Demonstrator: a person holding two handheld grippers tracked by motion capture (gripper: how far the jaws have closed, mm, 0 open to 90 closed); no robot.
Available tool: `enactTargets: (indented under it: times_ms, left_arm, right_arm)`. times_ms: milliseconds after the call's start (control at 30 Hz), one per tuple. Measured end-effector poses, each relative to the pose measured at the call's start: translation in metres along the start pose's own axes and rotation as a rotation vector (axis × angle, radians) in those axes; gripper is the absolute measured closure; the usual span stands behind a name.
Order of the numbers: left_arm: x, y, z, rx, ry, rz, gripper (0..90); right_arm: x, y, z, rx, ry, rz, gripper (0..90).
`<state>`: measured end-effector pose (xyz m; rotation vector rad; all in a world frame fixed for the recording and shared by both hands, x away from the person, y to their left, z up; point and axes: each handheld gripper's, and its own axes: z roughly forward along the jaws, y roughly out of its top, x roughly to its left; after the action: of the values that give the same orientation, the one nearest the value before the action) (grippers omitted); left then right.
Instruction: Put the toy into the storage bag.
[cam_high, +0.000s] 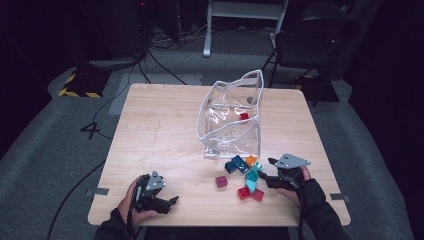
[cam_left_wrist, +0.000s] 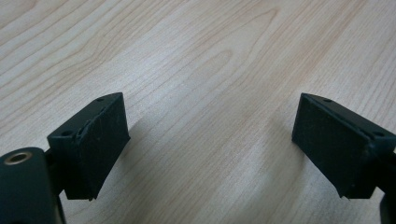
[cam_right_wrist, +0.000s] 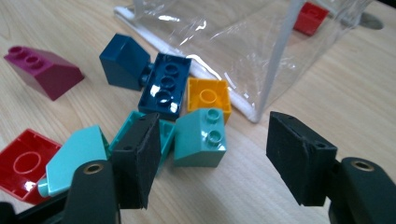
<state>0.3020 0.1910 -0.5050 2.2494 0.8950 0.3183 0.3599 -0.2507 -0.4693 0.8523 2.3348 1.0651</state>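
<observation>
While both grippers stand open, the right gripper (cam_right_wrist: 212, 158) brackets an unlabelled teal brick (cam_right_wrist: 201, 137).

Left hand (cam_high: 131, 202) at the near left, forearm entering from the near edge; its black two-jaw left gripper (cam_high: 172, 201) lies low and level, pointing right, jaws parted with nothing between the pads. Right hand (cam_high: 296, 186) at the near right, dark sleeve (cam_high: 320, 215) behind it; black right gripper (cam_high: 267, 170) with grey three-cornered top plate points left, jaws apart, pads (cam_right_wrist: 137, 156) pressing on nothing
</observation>
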Motion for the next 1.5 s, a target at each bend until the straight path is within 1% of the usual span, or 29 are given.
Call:
enactTargets:
  times_ms: [67, 100, 300, 467, 500, 600, 633, 733, 800, 833, 867, 900, 933, 967, 1000, 1133, 1167, 1200, 1267, 1333, 1400, 1433, 1467, 1500]
  left_arm:
    - [0.000, 0.000, 0.000, 0.001, 0.000, 0.001, 11.0]
    - [0.000, 0.000, 0.000, 0.000, 0.000, 0.000, 11.0]
    - [0.000, 0.000, 0.000, 0.000, 0.000, 0.000, 11.0]
    - [0.000, 0.000, 0.000, 0.001, 0.000, 0.001, 11.0]
    - [0.000, 0.000, 0.000, 0.000, 0.000, 0.000, 11.0]
    - [0.000, 0.000, 0.000, 0.000, 0.000, 0.000, 11.0]
    - [0.000, 0.000, 0.000, 0.000, 0.000, 0.000, 11.0]
    - [0.000, 0.000, 0.000, 0.000, 0.000, 0.000, 11.0]
    - [0.000, 0.000, 0.000, 0.001, 0.000, 0.001, 11.0]
    - [0.000, 0.000, 0.000, 0.000, 0.000, 0.000, 11.0]
    - [0.000, 0.000, 0.000, 0.000, 0.000, 0.000, 11.0]
    - [0.000, 0.000, 0.000, 0.000, 0.000, 0.000, 11.0]
    - [0.000, 0.000, 0.000, 0.000, 0.000, 0.000, 11.0]
    - [0.000, 0.000, 0.000, 0.000, 0.000, 0.000, 11.0]
    - [0.000, 0.000, 0.000, 0.000, 0.000, 0.000, 11.0]
    - [0.000, 0.000, 0.000, 0.001, 0.000, 0.001, 11.0]
    - [0.000, 0.000, 0.000, 0.000, 0.000, 0.000, 11.0]
    - [0.000, 0.000, 0.000, 0.000, 0.000, 0.000, 11.0]
    - [0.000, 0.000, 0.000, 0.000, 0.000, 0.001, 11.0]
    - [0.000, 0.000, 0.000, 0.000, 0.000, 0.001, 11.0]
    - [0.000, 0.000, 0.000, 0.000, 0.000, 0.001, 11.0]
    - [0.000, 0.000, 0.000, 0.000, 0.000, 0.000, 11.0]
    - [0.000, 0.000, 0.000, 0.000, 0.000, 0.000, 11.0]
    - [0.000, 0.000, 0.000, 0.000, 0.000, 0.001, 11.0]
  right_arm:
    - [0.000, -0.001, 0.002, 0.007, 0.000, -0.002, 37.2]
    - [0.000, -0.004, 0.005, 0.015, 0.004, 0.009, 37.7]
    - [-0.003, -0.010, 0.012, 0.036, 0.010, 0.027, 37.8]
    - [-0.003, -0.014, 0.019, 0.053, 0.029, 0.047, 37.0]
    - [-0.003, -0.014, 0.022, 0.055, 0.039, 0.059, 36.8]
    - [0.000, -0.014, 0.026, 0.063, 0.049, 0.060, 35.9]
    - [0.003, -0.013, 0.030, 0.072, 0.050, 0.051, 36.0]
    - [0.005, -0.012, 0.034, 0.079, 0.052, 0.044, 35.9]
    - [0.005, -0.011, 0.036, 0.076, 0.058, 0.057, 36.4]
    - [0.005, -0.011, 0.037, 0.073, 0.061, 0.061, 36.9]
    - [0.004, -0.011, 0.037, 0.065, 0.068, 0.071, 44.1]
    - [0.004, -0.011, 0.037, 0.062, 0.072, 0.072, 46.8]
    - [0.004, -0.011, 0.037, 0.062, 0.072, 0.072, 46.8]
    - [0.004, -0.011, 0.037, 0.060, 0.065, 0.071, 56.3]
    - [0.004, -0.011, 0.037, 0.057, 0.069, 0.069, 58.2]
    - [0.004, -0.011, 0.035, 0.058, 0.071, 0.065, 59.1]
    - [0.004, -0.012, 0.033, 0.051, 0.057, 0.063, 59.2]
    - [0.003, -0.011, 0.030, 0.038, 0.053, 0.071, 59.2]
    - [0.001, -0.011, 0.024, 0.015, 0.057, 0.068, 59.2]
    - [0.000, -0.011, 0.021, 0.011, 0.051, 0.072, 59.2]
    - [-0.004, -0.011, 0.016, 0.001, 0.048, 0.085, 59.2]
    - [-0.008, -0.011, 0.011, -0.014, 0.049, 0.099, 59.2]
    - [-0.008, -0.011, 0.011, -0.014, 0.049, 0.099, 59.2]
    - [-0.010, -0.010, 0.006, -0.026, 0.052, 0.105, 59.2]
